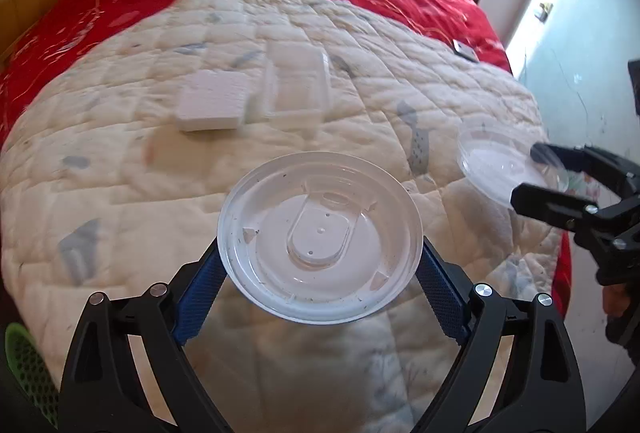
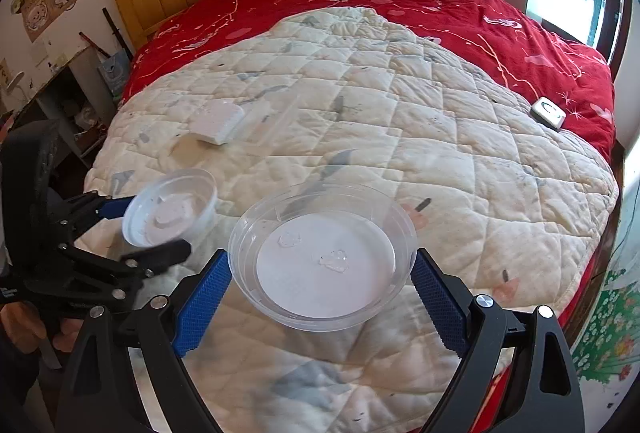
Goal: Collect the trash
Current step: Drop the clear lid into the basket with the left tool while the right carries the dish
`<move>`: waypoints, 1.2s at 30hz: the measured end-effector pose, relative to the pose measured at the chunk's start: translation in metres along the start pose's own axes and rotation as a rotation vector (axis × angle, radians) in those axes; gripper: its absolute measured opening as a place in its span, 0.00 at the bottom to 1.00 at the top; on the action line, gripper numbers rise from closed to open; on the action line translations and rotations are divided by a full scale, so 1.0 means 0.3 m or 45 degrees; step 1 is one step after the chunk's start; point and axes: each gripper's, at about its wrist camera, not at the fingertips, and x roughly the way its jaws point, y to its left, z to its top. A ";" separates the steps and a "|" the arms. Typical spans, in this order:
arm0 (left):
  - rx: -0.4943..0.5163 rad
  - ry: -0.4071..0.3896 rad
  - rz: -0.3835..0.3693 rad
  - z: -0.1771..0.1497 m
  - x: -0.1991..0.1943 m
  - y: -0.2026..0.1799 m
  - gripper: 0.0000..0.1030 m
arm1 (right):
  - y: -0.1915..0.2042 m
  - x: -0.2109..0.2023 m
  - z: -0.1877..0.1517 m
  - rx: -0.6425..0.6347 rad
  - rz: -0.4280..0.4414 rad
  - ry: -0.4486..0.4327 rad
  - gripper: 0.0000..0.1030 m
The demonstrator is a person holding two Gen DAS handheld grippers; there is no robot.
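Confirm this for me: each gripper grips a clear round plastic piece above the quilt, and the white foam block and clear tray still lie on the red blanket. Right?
Not quite. The white foam block and clear tray lie on the cream quilt, not the red blanket; the right wrist view shows it. The left gripper grips a lid, the right gripper a bowl.
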 end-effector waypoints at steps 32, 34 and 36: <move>-0.608 -0.195 0.564 -0.496 -0.678 0.701 0.86 | 0.756 -0.016 0.047 -0.339 0.356 -0.020 0.85; -0.661 -0.172 0.591 -0.537 -0.682 0.755 0.86 | 0.801 -0.011 0.046 -0.358 0.371 -0.016 0.85; -0.706 -0.153 0.600 -0.569 -0.683 0.797 0.86 | 0.844 -0.007 0.044 -0.380 0.386 -0.012 0.85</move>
